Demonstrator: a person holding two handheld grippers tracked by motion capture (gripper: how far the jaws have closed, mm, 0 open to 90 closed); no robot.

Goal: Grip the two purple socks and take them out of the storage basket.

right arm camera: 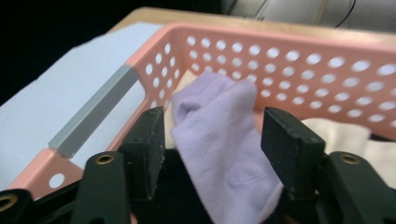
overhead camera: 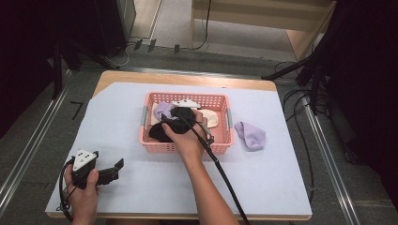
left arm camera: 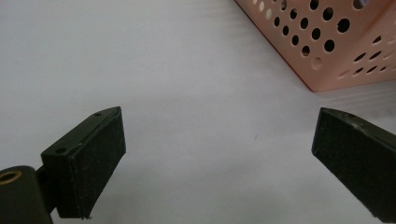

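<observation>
Two grippers at work: nearest, at the near left of the white sheet (overhead camera: pixel 141 187), left gripper (overhead camera: pixel 109 172) resting with jaws spread wide, nothing between them. Farther in, right gripper (right arm camera: pixel 212 140) reaching into the pink basket (overhead camera: pixel 187 146), jaws parted around a lilac sock (right arm camera: pixel 224 140), not clearly pinching yet. Soft, light, limp; probably best taken at a bunched fold. Beside it a black sock (overhead camera: pixel 162 132) and cream sock (overhead camera: pixel 212 118). Right of the basket, another lilac sock (overhead camera: pixel 251 135) lying on the sheet
</observation>
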